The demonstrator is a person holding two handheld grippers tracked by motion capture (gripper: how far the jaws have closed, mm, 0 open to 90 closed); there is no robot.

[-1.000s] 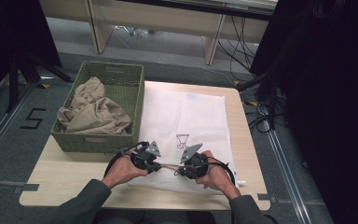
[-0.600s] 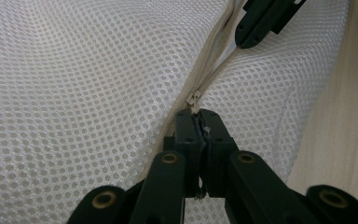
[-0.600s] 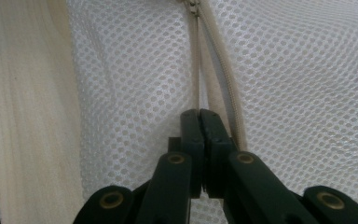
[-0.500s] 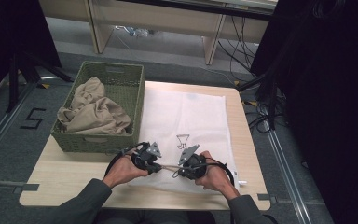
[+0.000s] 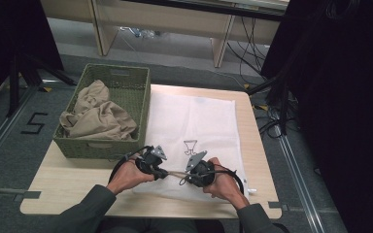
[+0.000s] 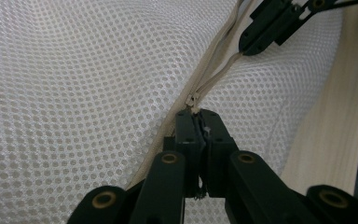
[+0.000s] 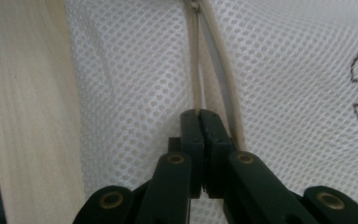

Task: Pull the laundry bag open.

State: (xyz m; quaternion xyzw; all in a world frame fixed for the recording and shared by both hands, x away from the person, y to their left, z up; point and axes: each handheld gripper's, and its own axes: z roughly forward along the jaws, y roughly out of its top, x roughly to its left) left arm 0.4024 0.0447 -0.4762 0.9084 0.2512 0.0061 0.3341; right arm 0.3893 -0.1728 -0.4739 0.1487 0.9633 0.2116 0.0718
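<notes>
Grippers have drawn a little further apart along the near edge of the desk (image 5: 53, 194) than they were a moment ago, and a short length of beige tape now shows between them, so the zip looks part-way opened. The left gripper (image 6: 198, 114) has its jaws clamped together on the zip slider (image 6: 193, 100); the right gripper (image 7: 199, 113) is pinched tight on the zipper tape (image 7: 196, 70) beside the opening, holding it taut. My guess is the pull is working: the two tapes already split into a narrow V between the tools, which should let the bag take clothes from the basket (image 5: 141, 104) once the mouth is wider.

The mesh laundry bag (image 5: 194, 121) lies flat over the middle and right of the desk, its far edge near the back edge and its zip side at the front edge under the hands. It is white, fine-holed netting with a small dark printed figure (image 5: 190, 147) near the front; the cloth puckers slightly where the tape is tensioned
</notes>
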